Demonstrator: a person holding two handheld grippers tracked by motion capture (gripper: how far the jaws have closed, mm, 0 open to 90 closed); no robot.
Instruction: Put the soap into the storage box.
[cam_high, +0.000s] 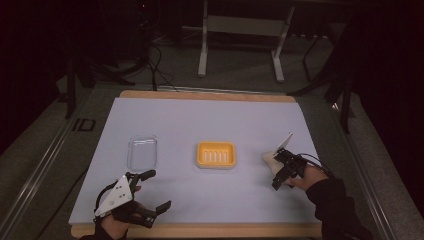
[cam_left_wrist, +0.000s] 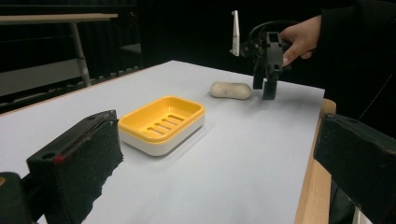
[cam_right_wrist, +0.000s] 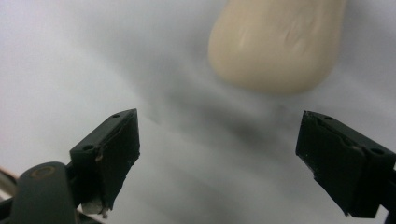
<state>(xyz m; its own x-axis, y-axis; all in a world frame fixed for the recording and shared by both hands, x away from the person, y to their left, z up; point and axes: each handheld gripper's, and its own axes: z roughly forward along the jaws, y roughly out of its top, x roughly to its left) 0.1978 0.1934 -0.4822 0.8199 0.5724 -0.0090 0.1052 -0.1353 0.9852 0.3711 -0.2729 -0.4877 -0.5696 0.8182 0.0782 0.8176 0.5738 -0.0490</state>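
Note:
A cream bar of soap (cam_high: 268, 158) (cam_left_wrist: 229, 90) (cam_right_wrist: 275, 42) lies on the white mat at the right. My right gripper (cam_high: 278, 169) (cam_left_wrist: 265, 88) (cam_right_wrist: 229, 158) hangs just beside it, pointing down at the mat, open with nothing between its jaws; the soap sits just beyond the tips. A yellow soap dish (cam_high: 216, 154) (cam_left_wrist: 161, 122) with a slotted insert rests empty at the mat's middle. Near the front left my left gripper (cam_high: 157, 191) (cam_left_wrist: 219, 163) is held open and empty, aimed across the mat at the dish.
A clear plastic lid or tray (cam_high: 141, 151) lies left of the dish. The white mat (cam_high: 200, 120) covers a wooden table whose edge (cam_high: 200, 230) shows at the front. A metal frame stand (cam_high: 240, 30) stands on the floor behind.

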